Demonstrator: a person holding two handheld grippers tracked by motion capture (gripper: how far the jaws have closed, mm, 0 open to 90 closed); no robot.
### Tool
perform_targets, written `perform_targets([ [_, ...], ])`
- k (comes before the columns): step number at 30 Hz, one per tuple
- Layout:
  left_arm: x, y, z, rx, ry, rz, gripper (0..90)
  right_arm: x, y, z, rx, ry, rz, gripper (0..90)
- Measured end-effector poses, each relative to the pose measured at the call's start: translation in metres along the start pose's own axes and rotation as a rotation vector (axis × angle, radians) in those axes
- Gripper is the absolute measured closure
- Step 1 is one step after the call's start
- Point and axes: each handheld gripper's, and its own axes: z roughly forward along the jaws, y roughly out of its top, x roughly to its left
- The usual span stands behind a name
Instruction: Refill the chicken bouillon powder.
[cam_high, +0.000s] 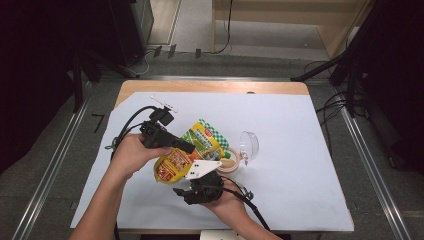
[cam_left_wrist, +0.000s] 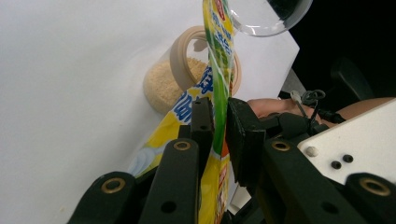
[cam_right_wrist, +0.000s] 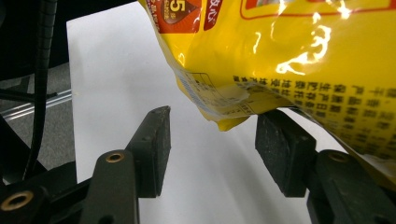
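Note:
A yellow and green food pouch (cam_high: 176, 167) is held tilted above the table, its green top toward an open jar of beige granules (cam_high: 229, 165). My left gripper (cam_high: 187, 147) comes in from the left and is shut on the pouch's edge. In the left gripper view the pouch (cam_left_wrist: 219, 56) runs between the gripper's (cam_left_wrist: 219, 116) two pads, with the jar (cam_left_wrist: 163, 84) beyond it. My right gripper (cam_high: 182, 190) sits below the pouch near the front. In the right gripper view this gripper (cam_right_wrist: 210, 126) stands open, and the yellow bottom corner of the pouch (cam_right_wrist: 289, 51) hangs just over the gap.
A clear round lid (cam_high: 249, 144) stands on edge right of the jar, and shows again as the lid (cam_left_wrist: 266, 18) in the left gripper view. A white sheet (cam_high: 295, 160) covers most of the wooden table (cam_high: 210, 86). A small white object (cam_high: 164, 103) lies back left.

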Motion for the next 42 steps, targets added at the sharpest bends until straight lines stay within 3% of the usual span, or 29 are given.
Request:
perform_targets([
  [9, 0.0, 0.003, 0.016, -0.006, 0.0, 0.037, 79.2, 0.001, 0.001, 0.0, 0.023, -0.025, -0.04, 49.2],
  [16, 0.006, -0.001, 0.01, -0.009, -0.04, 0.072, 85.5, 0.002, 0.001, 0.0, 0.014, -0.013, -0.045, 49.5],
  [23, 0.013, -0.006, 0.0, -0.019, -0.056, 0.075, 86.4, 0.004, 0.001, -0.001, 0.008, 0.001, -0.041, 48.3],
  [42, 0.015, -0.012, -0.022, -0.079, -0.123, 0.137, 88.9, 0.009, 0.0, -0.018, -0.024, 0.0, -0.028, 47.2],
])
